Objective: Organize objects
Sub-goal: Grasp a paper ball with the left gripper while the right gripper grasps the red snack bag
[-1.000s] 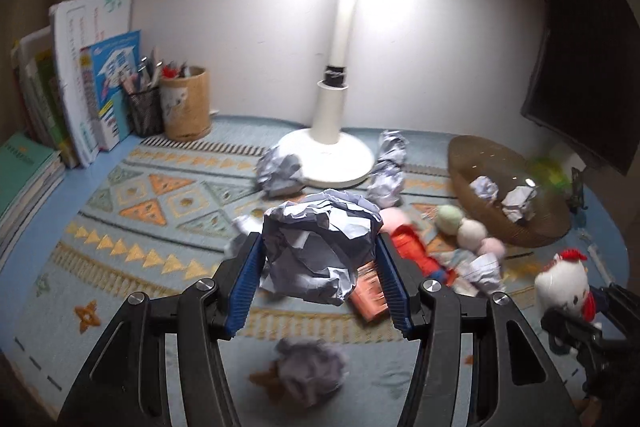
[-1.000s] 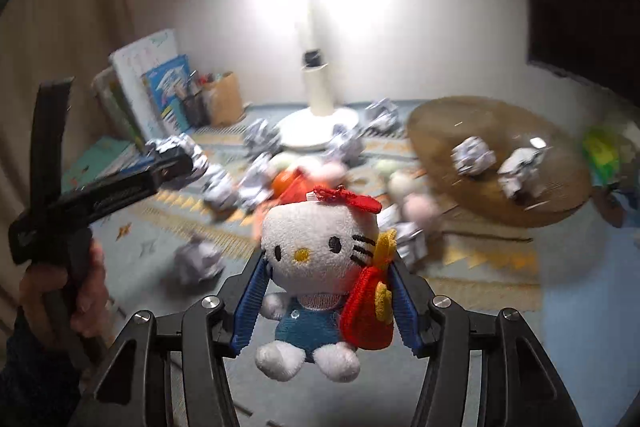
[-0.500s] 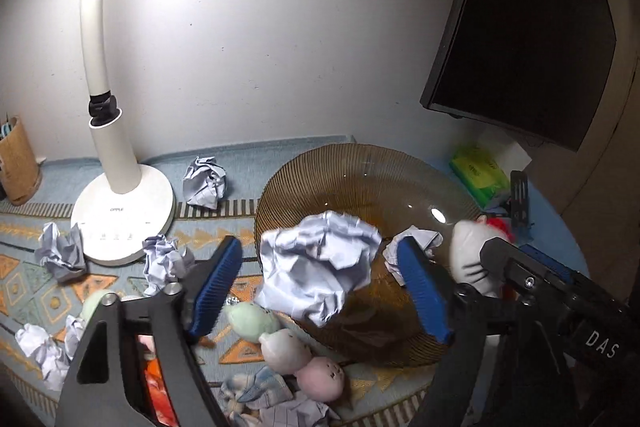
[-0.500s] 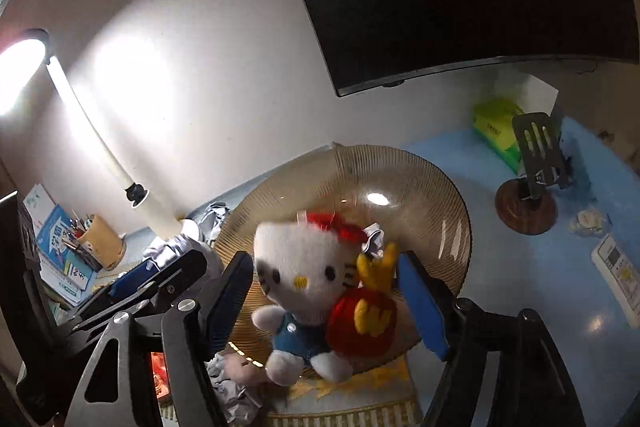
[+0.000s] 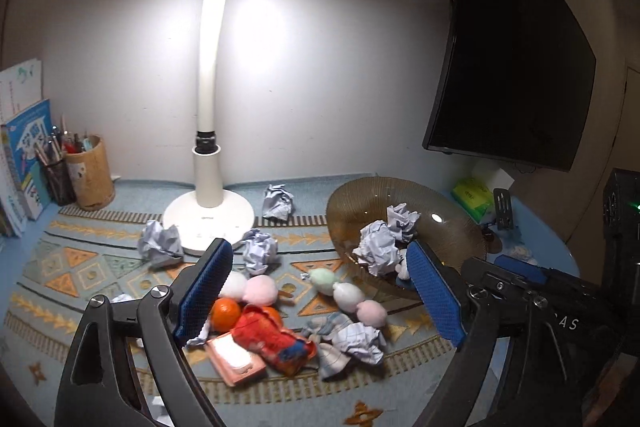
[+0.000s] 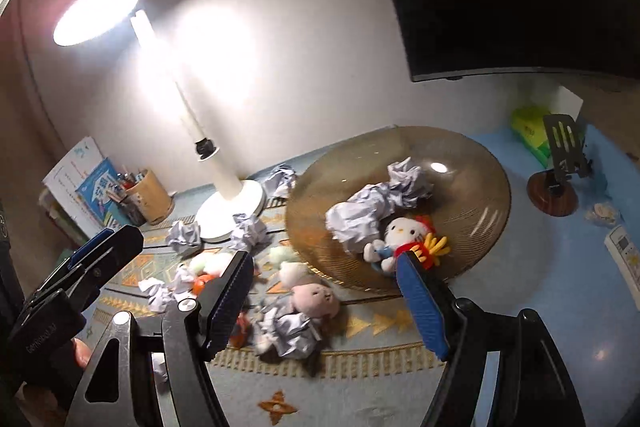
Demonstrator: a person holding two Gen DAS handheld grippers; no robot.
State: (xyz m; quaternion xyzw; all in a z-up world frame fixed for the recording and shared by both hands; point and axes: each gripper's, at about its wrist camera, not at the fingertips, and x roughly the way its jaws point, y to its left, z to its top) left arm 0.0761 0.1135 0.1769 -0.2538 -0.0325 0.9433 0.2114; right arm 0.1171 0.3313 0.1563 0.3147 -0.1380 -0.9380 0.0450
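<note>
A brown glass bowl (image 5: 452, 235) (image 6: 460, 167) stands at the right of the patterned mat. Crumpled paper balls (image 5: 378, 247) (image 6: 356, 219) lie in it. A white cat plush (image 6: 404, 233) with a red bow lies beside them near the bowl's front rim. My left gripper (image 5: 318, 251) is open with nothing between its blue pads, held back above the mat, left of the bowl. My right gripper (image 6: 323, 259) is open and empty too, just in front of the bowl. In the left wrist view the plush is almost hidden behind my right finger.
A white desk lamp (image 5: 208, 215) stands mid-back. Pen holders (image 5: 90, 175) and books are at the back left. Loose paper balls (image 5: 160, 243), soft toy balls (image 5: 344, 293), oranges (image 5: 224, 313) and a red toy (image 5: 272, 339) litter the mat. A dark monitor (image 5: 516, 67), phone stand (image 6: 560, 163) and remote (image 6: 626, 255) are on the right.
The left gripper let go of its paper ball and the right let go of the cat plush; both now lie in the bowl. Both grippers have drawn back from the bowl, open.
</note>
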